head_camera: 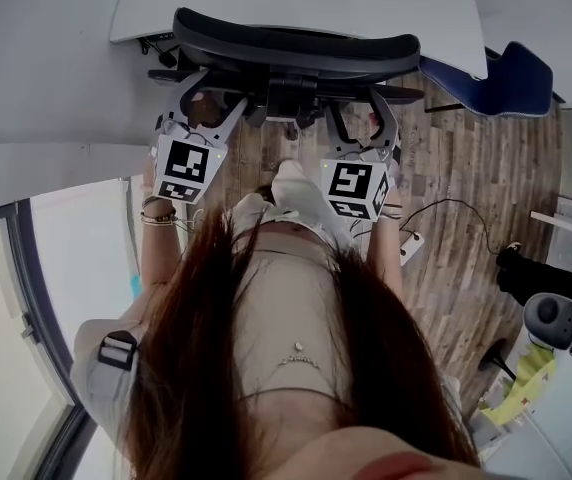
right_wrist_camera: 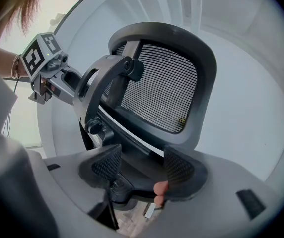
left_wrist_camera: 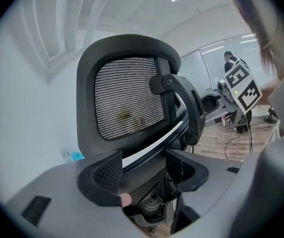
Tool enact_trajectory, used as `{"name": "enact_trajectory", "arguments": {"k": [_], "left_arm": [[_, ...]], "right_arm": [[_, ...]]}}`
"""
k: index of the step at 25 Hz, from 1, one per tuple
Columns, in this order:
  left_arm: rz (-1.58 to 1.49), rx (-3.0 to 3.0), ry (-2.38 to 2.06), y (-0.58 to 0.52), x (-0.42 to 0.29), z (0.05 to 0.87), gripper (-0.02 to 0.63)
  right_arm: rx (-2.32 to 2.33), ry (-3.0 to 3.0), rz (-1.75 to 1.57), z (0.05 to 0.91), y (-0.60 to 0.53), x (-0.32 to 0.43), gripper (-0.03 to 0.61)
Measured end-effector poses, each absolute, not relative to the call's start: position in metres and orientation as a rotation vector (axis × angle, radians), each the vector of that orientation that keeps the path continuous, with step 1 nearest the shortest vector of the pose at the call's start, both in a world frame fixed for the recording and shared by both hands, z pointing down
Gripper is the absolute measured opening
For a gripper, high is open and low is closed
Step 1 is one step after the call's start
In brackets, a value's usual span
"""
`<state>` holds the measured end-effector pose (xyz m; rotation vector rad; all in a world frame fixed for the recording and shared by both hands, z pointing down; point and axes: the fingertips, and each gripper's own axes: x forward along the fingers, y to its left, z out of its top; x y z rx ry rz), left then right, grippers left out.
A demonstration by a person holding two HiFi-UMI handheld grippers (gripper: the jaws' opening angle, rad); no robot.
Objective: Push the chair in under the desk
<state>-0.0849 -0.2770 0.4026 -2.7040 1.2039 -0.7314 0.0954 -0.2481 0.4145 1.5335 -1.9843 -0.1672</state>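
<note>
The chair [head_camera: 296, 53] stands straight ahead of you, its backrest close against the edge of the counter [head_camera: 386, 8]. The seat is hidden, so you cannot tell how far under it already sits.

Your left gripper [left_wrist_camera: 144, 170] and right gripper [right_wrist_camera: 137, 167] both reach low behind the backrest. Each one's fingers [left_wrist_camera: 105, 175] are spread apart with the dark lower back frame between them, straddling it and not pinching.

Treat this as a heavy but probably free-rolling thing on the wood floor [head_camera: 466, 168]. The mesh panel [right_wrist_camera: 162, 93] will likely give under pressure, so stay off it. The rigid frame and the central spine [left_wrist_camera: 174, 103] are the parts to bear on. Push low and evenly with both sides, since a high or one-sided push would probably tilt the backrest or swivel the chair.
</note>
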Motion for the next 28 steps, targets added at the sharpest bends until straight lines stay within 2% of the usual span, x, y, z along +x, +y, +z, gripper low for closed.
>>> {"name": "enact_trajectory", "arguments": {"k": [28], "left_arm": [[-0.72,-2.693,1.238,-0.304,-0.081,0.396,0.264]], "right_arm": [[1.523,-2.018,-0.203,0.408,-0.278,0.1,0.272]]}}
